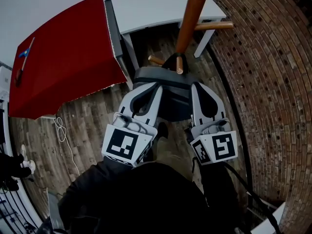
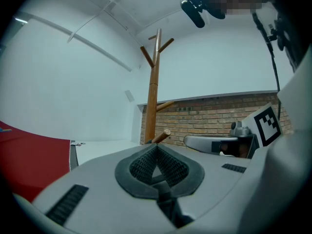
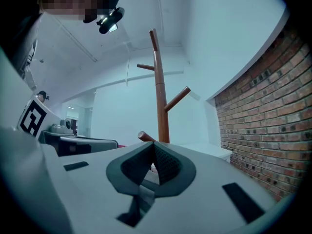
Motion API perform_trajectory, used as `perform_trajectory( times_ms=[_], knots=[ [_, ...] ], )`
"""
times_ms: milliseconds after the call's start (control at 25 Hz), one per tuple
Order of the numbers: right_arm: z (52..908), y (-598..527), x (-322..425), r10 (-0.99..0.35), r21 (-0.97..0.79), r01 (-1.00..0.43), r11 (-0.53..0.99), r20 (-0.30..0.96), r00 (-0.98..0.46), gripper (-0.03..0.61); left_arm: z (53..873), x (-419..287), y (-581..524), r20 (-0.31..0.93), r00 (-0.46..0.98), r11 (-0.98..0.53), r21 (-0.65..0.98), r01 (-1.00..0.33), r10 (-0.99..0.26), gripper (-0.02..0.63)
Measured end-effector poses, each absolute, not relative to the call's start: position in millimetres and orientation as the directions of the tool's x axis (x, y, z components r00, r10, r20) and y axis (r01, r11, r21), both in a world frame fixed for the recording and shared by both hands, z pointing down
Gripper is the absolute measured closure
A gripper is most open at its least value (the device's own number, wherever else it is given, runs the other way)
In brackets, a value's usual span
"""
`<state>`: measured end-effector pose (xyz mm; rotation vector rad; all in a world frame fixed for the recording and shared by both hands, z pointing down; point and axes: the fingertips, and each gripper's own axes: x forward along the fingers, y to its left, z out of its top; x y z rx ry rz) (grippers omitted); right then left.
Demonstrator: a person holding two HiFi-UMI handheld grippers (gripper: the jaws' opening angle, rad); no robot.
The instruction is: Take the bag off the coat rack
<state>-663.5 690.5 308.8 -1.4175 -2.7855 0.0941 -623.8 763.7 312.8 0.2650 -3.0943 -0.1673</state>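
Note:
The wooden coat rack [image 1: 192, 13] rises just ahead of me, its pole and bare upper pegs also showing in the left gripper view [image 2: 152, 96] and the right gripper view [image 3: 161, 96]. A dark grey bag [image 1: 171, 104] hangs low on it by a black strap [image 1: 170, 61] looped over a short peg [image 1: 179, 66]. My left gripper [image 1: 156, 87] and right gripper [image 1: 197, 86] sit side by side at the bag's top edge. Both are shut with nothing visible between the jaws. The bag does not show in either gripper view; only the peg's tip [image 2: 162, 135] [image 3: 144, 136] peeks past the jaws.
A table under a red cloth [image 1: 63, 57] stands to the left and a white table [image 1: 161, 4] behind the rack. A brick wall [image 1: 273, 82] runs along the right. A white cable [image 1: 61, 130] lies on the wooden floor.

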Motion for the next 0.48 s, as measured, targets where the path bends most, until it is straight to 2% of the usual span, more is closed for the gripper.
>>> perform_trajectory(
  times_ms=[240, 280, 320, 400, 480],
  knots=[
    [320, 700, -701, 0.808, -0.031, 0.808, 0.588, 0.04, -0.587, 0.572, 321, -660, 779, 0.041, -0.985, 0.984, 0.07, -0.163, -0.166, 0.601],
    [324, 702, -707, 0.812, -0.027, 0.813, 0.582, 0.06, -0.58, 0.538, 323, -666, 779, 0.046, -0.984, 0.983, 0.078, -0.168, -0.172, 0.6],
    [329, 704, -712, 0.816, -0.021, 0.818, 0.575, 0.082, -0.572, 0.499, 325, -672, 779, 0.054, -0.983, 0.982, 0.083, -0.172, -0.177, 0.58],
    [336, 708, -721, 0.822, -0.003, 0.828, 0.561, 0.121, -0.557, 0.477, 329, -682, 779, 0.075, -0.98, 0.98, 0.088, -0.179, -0.186, 0.516],
    [342, 711, -727, 0.83, 0.022, 0.842, 0.539, 0.155, -0.536, 0.465, 335, -692, 779, 0.099, -0.974, 0.978, 0.081, -0.194, -0.202, 0.494]
  ],
)
